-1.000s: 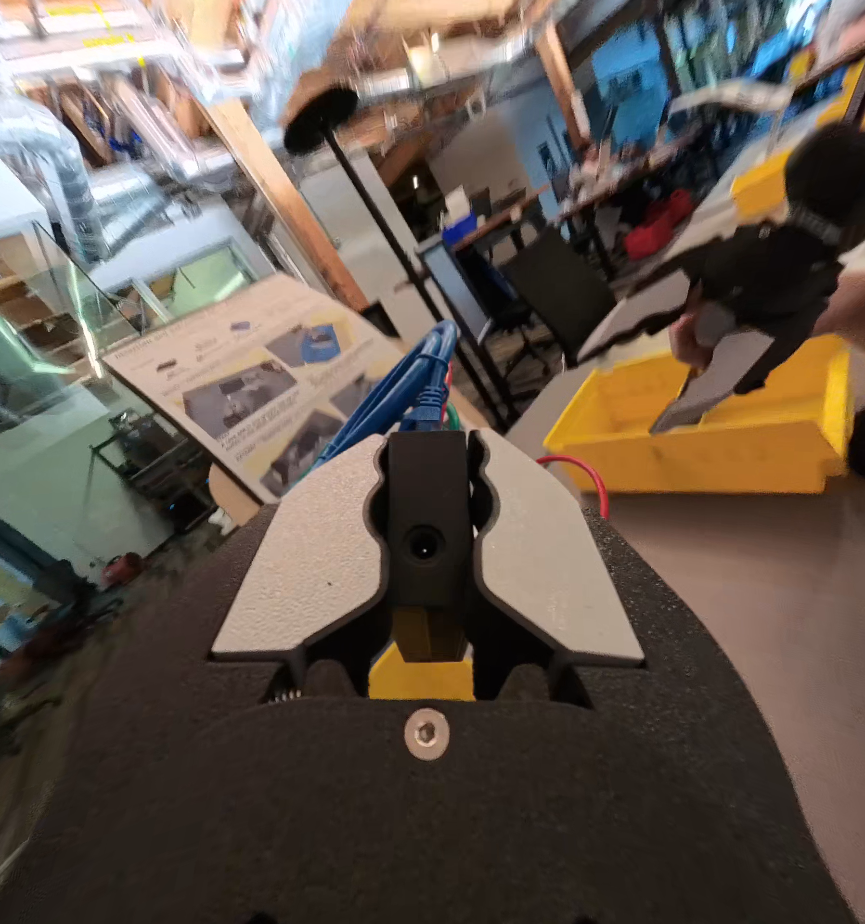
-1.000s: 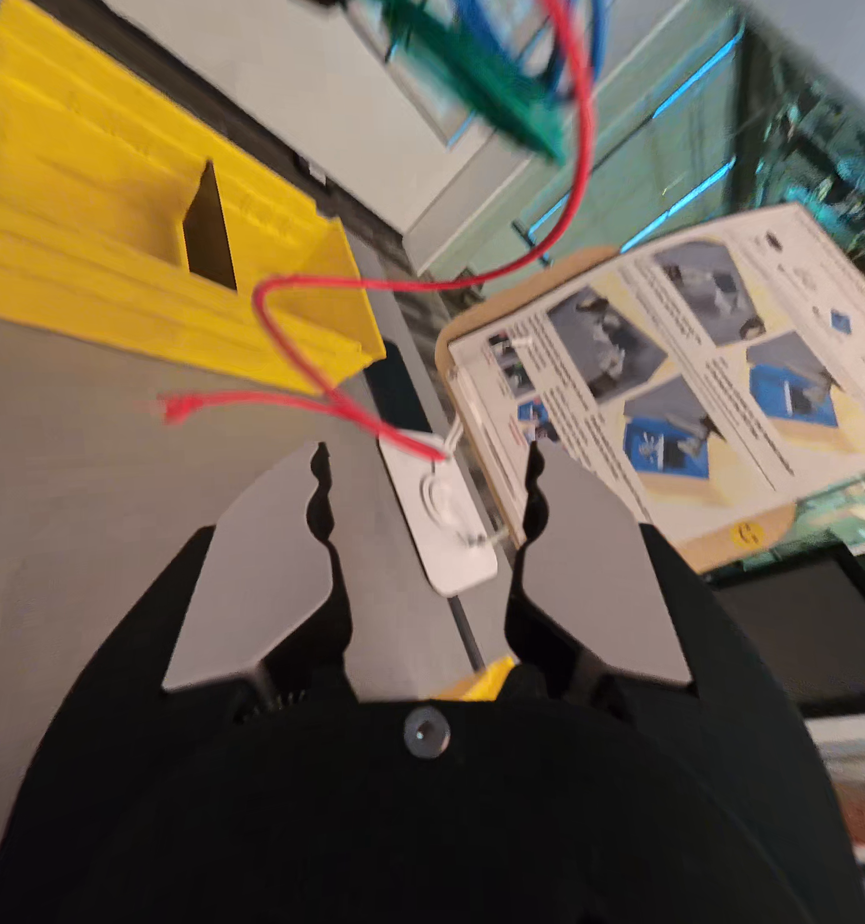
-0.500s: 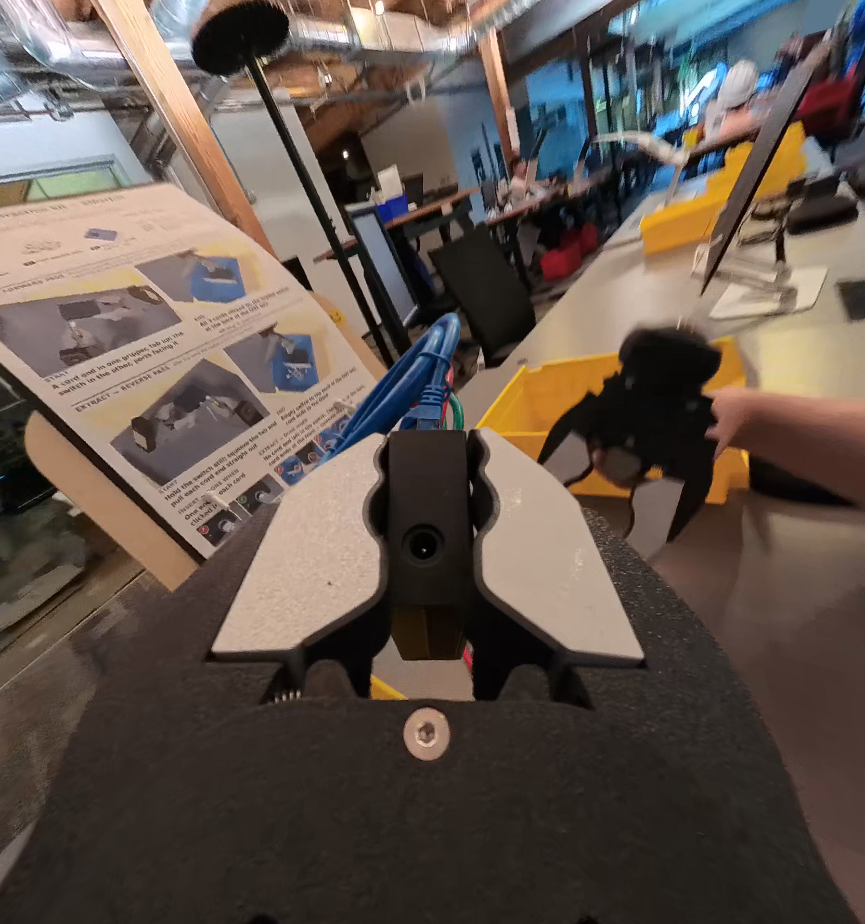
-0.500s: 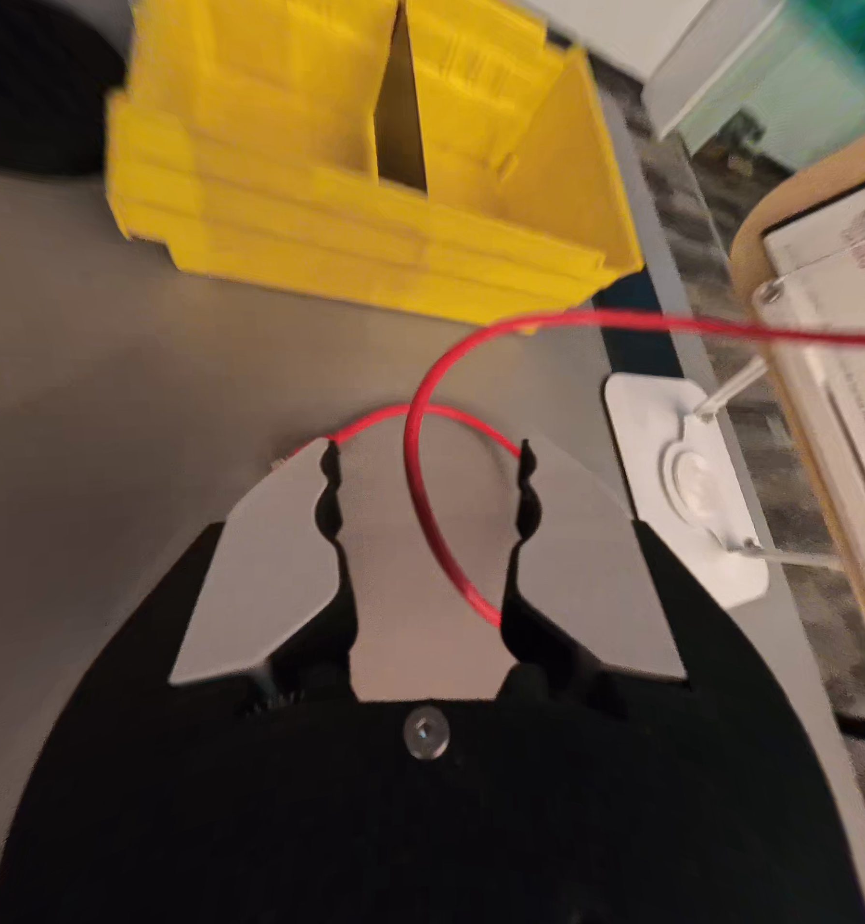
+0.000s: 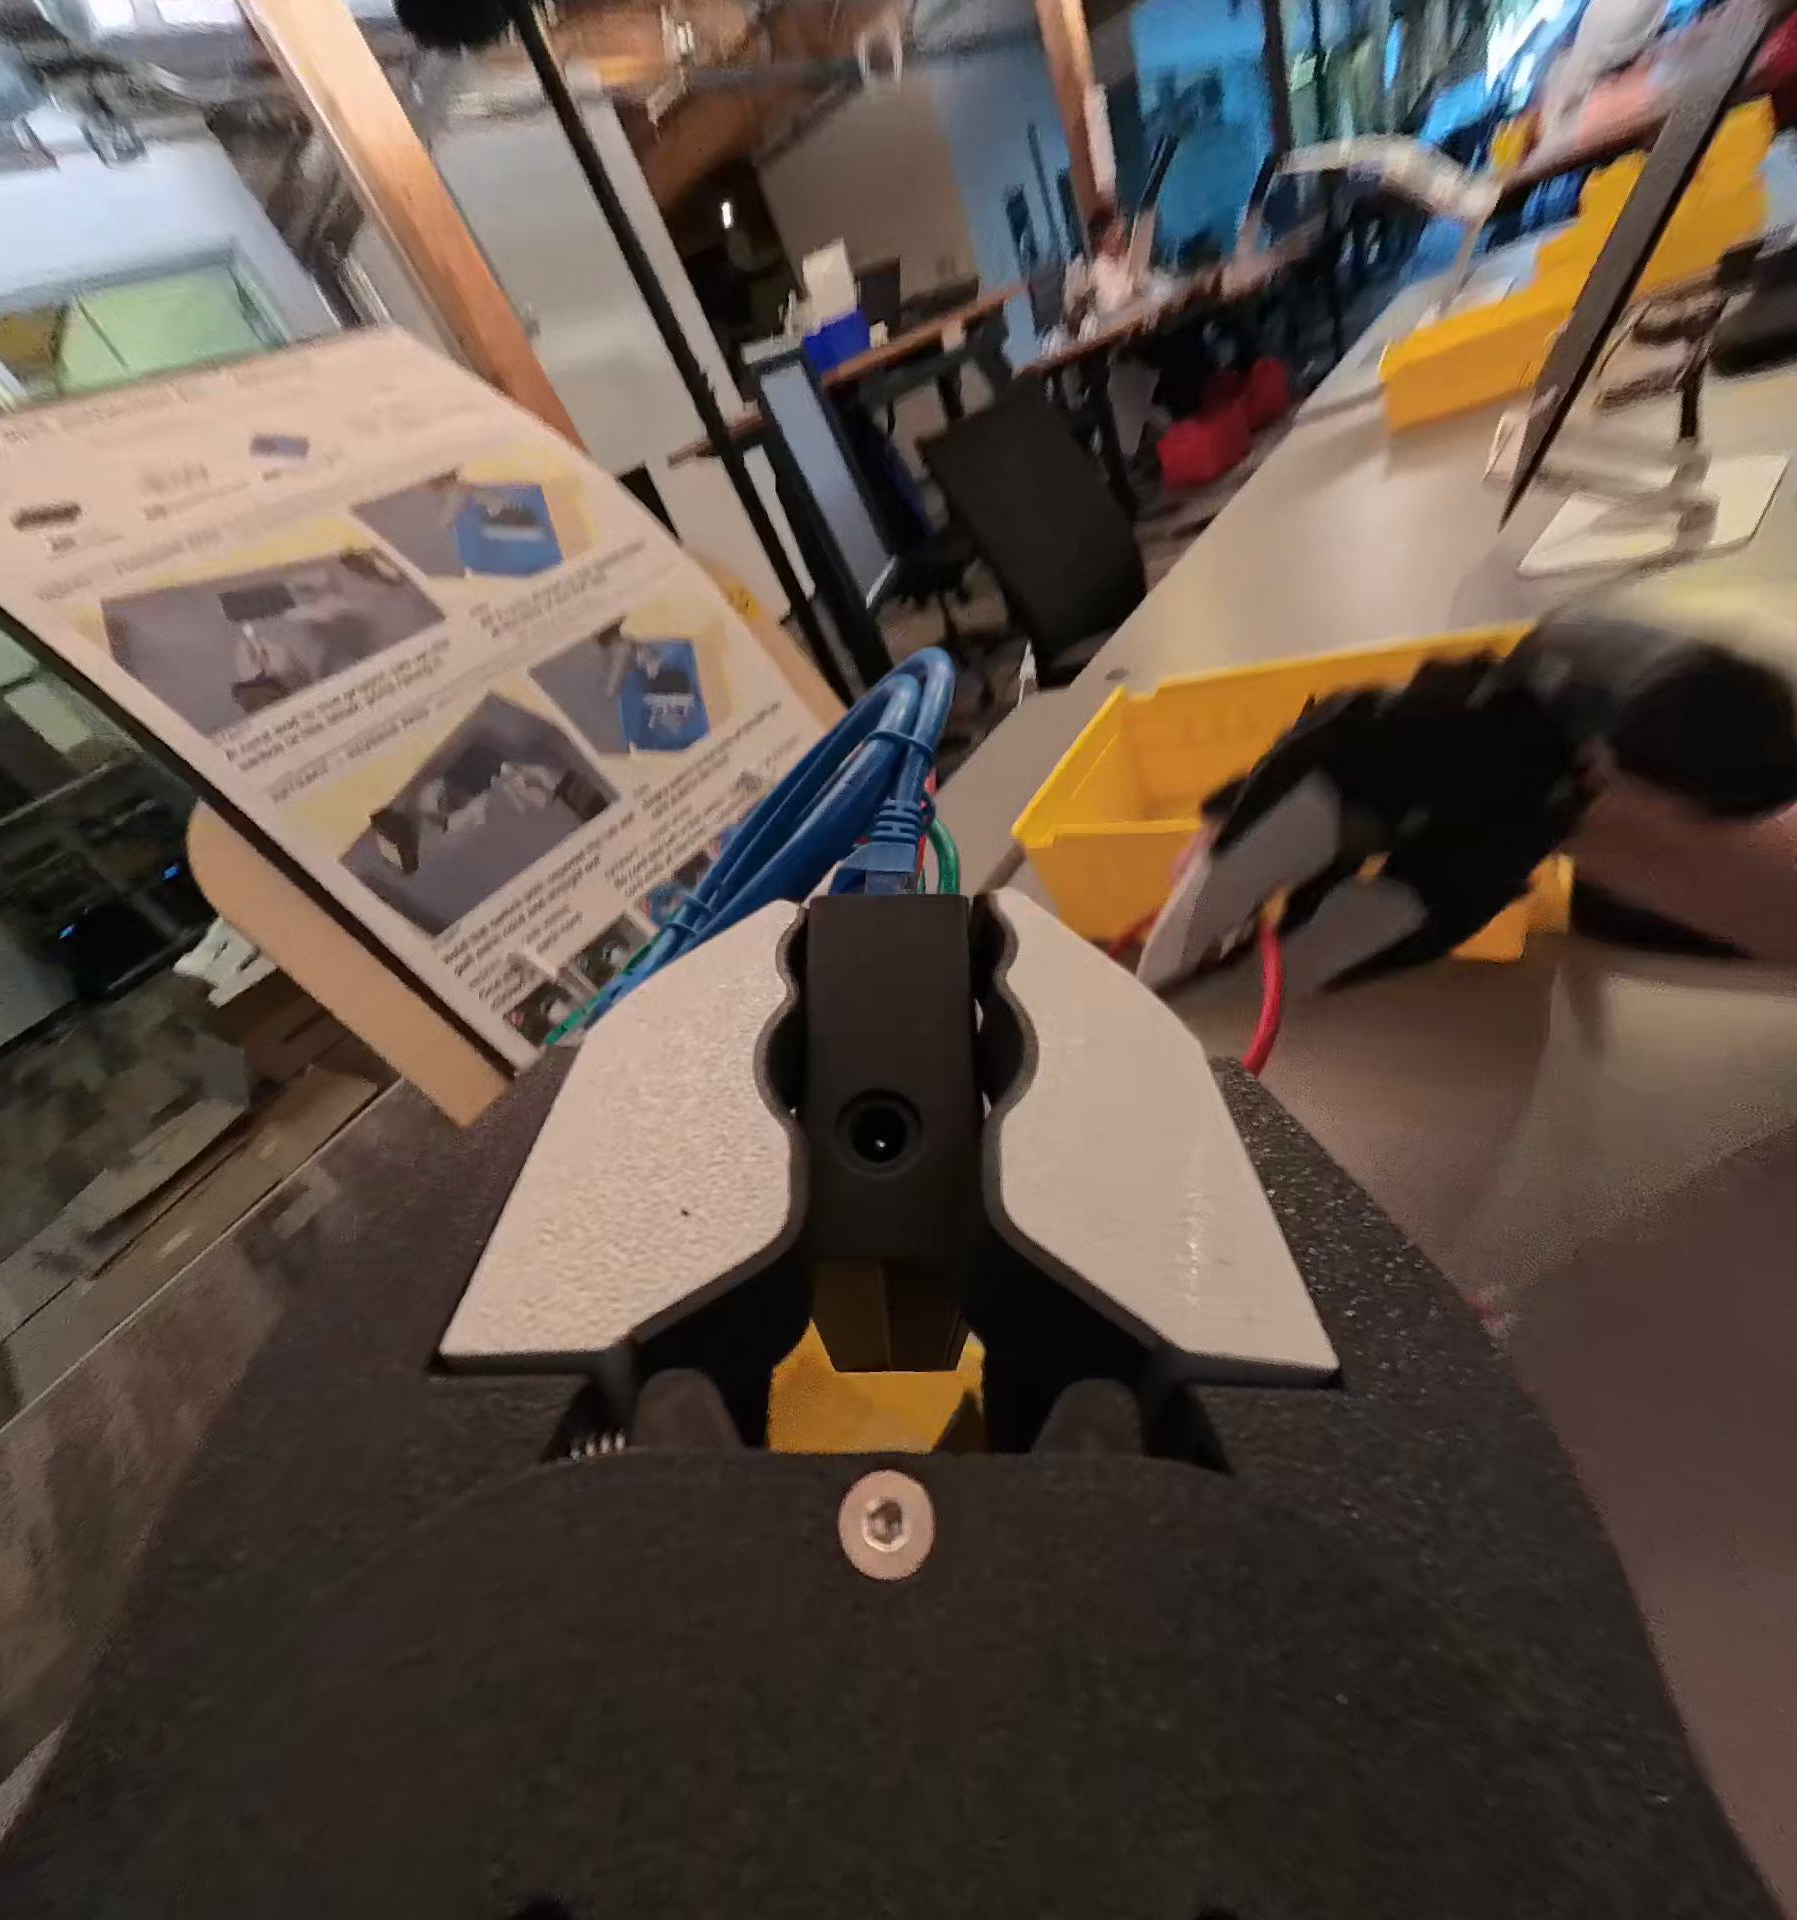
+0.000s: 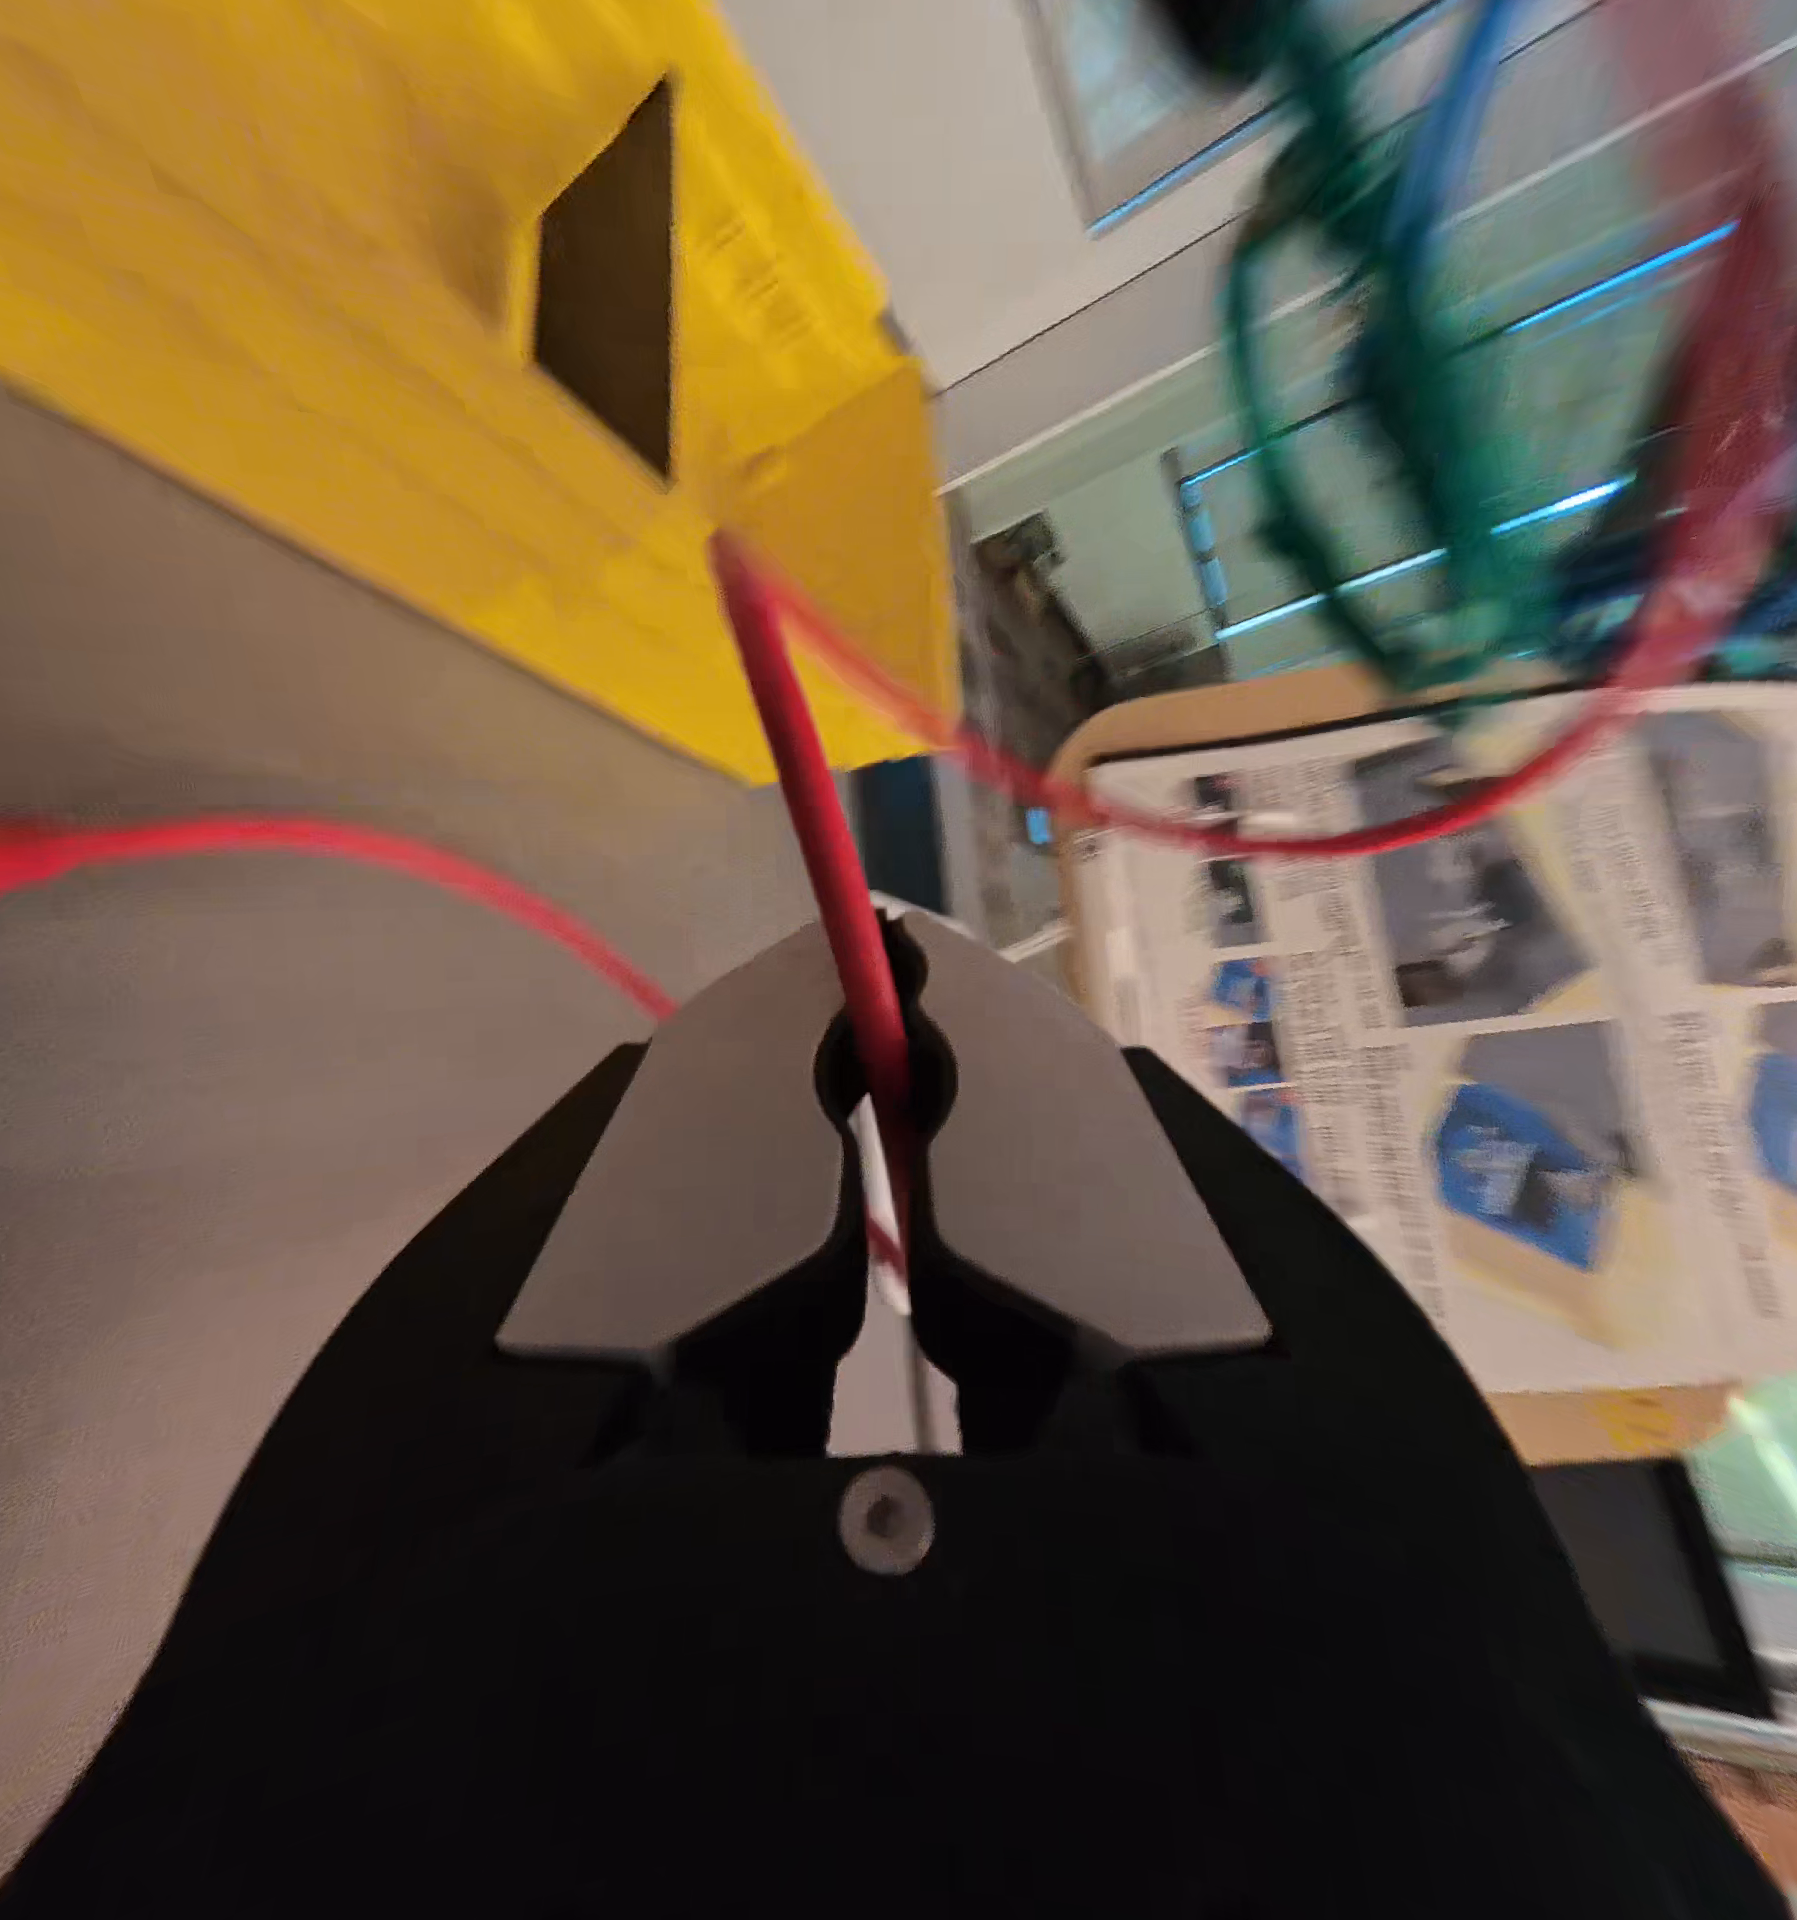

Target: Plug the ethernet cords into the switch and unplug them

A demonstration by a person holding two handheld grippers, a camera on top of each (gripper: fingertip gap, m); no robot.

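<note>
My left gripper (image 5: 889, 925) is shut on the black switch (image 5: 886, 1081), held above the table with its round socket facing the camera. Blue cords (image 5: 821, 800) and a green cord (image 5: 944, 862) come out of the switch's far side. My right gripper (image 6: 889, 935) is shut on the red cord (image 6: 816, 831); the cord runs up past the fingertips. Its red end lies blurred at the left on the table (image 6: 0, 862). In the left wrist view the right gripper (image 5: 1278, 914) hangs low over the table with the red cord (image 5: 1268, 997) below it.
A yellow bin (image 5: 1133, 810) stands on the grey table (image 5: 1496, 1195), also in the right wrist view (image 6: 354, 364). An instruction board (image 5: 354, 644) leans at the table's left edge. A monitor stand (image 5: 1642, 499) is farther back right. Blurred blue, green and red cords (image 6: 1496, 364) hang top right. Some 15 cm of space lies between my two pairs of fingers.
My right gripper has closed on the red cord, which lay loose between its open fingers half a second ago. The left gripper keeps hold of the switch and has turned a little.
</note>
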